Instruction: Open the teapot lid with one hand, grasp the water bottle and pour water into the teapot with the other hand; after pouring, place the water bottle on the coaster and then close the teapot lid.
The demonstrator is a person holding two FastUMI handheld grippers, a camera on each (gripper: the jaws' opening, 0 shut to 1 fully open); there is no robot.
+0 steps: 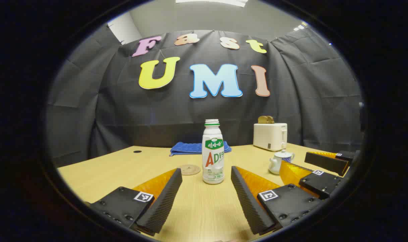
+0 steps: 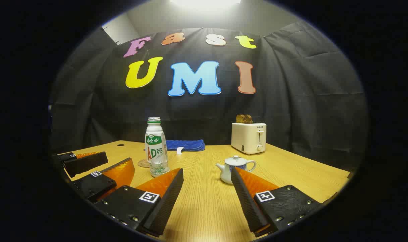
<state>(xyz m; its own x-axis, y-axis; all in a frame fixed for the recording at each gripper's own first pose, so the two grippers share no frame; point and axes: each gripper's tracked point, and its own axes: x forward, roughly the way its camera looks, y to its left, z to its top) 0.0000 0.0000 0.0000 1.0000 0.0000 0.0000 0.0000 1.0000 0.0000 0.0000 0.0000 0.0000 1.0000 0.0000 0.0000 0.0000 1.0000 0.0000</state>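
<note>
Left gripper (image 1: 206,188) is held level, jaws wide, water bottle (image 1: 213,153) centred ahead, untouched. Right gripper (image 2: 207,188), likewise wide, is aimed near the lidded teapot (image 2: 235,168).

You stood in a staged recording booth, not a real kitchen; black cloth (image 2: 308,101) walled a wooden surface (image 2: 204,201); a toaster (image 2: 248,137) and folded blue towel (image 2: 186,145) played household props under office ceiling lights.
</note>
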